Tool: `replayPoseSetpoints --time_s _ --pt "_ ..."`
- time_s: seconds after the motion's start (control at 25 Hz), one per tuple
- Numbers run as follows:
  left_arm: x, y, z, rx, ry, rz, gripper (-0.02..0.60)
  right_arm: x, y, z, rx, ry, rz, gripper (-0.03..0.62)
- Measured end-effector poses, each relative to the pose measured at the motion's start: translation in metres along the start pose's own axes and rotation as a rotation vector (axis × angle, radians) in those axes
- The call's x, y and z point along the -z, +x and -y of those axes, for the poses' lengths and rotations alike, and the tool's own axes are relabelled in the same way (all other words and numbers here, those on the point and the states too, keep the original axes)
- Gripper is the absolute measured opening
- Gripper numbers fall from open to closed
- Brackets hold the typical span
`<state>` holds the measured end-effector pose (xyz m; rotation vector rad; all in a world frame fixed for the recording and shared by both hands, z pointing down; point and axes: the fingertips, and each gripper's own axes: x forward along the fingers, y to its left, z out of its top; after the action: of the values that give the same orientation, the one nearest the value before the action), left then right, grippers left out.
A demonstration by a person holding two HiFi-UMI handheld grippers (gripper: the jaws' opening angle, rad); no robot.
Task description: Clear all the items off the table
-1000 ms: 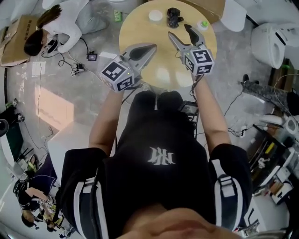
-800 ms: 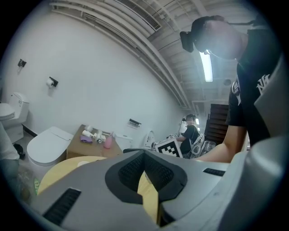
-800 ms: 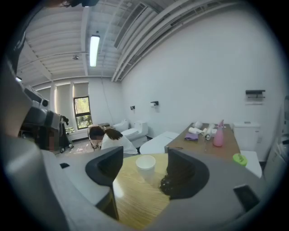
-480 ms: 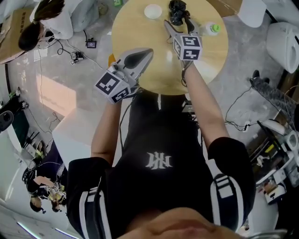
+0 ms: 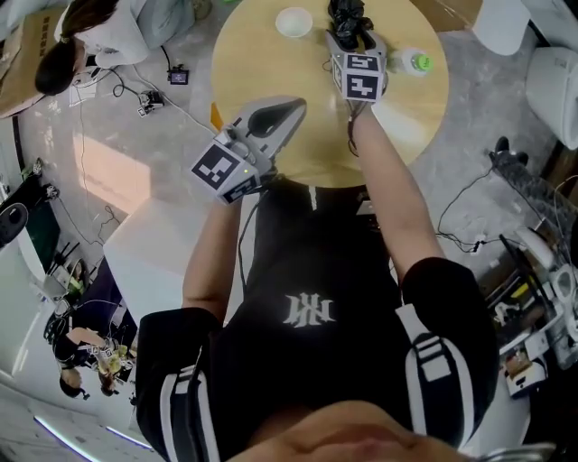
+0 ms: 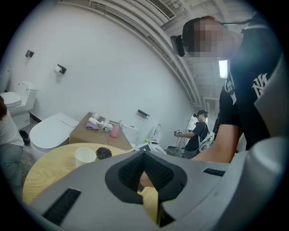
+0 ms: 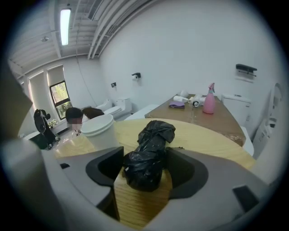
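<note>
One black bag (image 7: 156, 131) stands on the table (image 5: 271, 72) between the fingers of the right gripper (image 7: 145, 152), which have just been closing and touch both its sides. A white cup (image 5: 294, 22) sits just left of those fingers, and a green-capped bottle (image 5: 414, 61) sits to their right. The fingers of the left gripper (image 6: 144, 154) are together and empty, over the table's near edge, well apart from the bag.
</note>
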<state>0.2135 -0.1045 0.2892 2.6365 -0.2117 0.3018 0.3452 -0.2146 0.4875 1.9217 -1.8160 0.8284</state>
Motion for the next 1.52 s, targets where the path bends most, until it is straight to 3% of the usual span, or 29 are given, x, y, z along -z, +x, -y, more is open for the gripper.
replayPoseSetpoints --time_s 0.24,0.4,0.72,0.96,1.24,1.4,1.52 --pt "-0.006 -0.011 0.0 -0.021 0.01 0.022 0.012 0.0 0.003 -0.001 -0.009 -0.02 -0.032 0.246" --pt "-0.005 -0.023 0.003 -0.015 0.018 0.019 0.012 -0.008 -0.011 -0.01 -0.022 -0.018 0.0 0.198" --pt "-0.013 -0.062 -0.001 0.011 0.055 0.05 0.012 -0.054 -0.083 -0.038 0.01 0.013 0.153 0.183" --pt "-0.019 -0.091 0.004 0.043 0.08 0.08 0.012 -0.1 -0.172 -0.074 -0.005 -0.036 0.298 0.173" --pt "-0.023 -0.113 0.032 0.021 0.115 0.127 0.012 -0.13 -0.268 -0.114 -0.145 -0.11 0.439 0.164" --pt "-0.019 -0.137 0.048 -0.044 0.133 0.159 0.012 -0.132 -0.299 -0.153 -0.311 -0.165 0.485 0.16" --pt "-0.005 -0.167 0.046 -0.143 0.115 0.177 0.012 -0.121 -0.299 -0.194 -0.448 -0.192 0.472 0.156"
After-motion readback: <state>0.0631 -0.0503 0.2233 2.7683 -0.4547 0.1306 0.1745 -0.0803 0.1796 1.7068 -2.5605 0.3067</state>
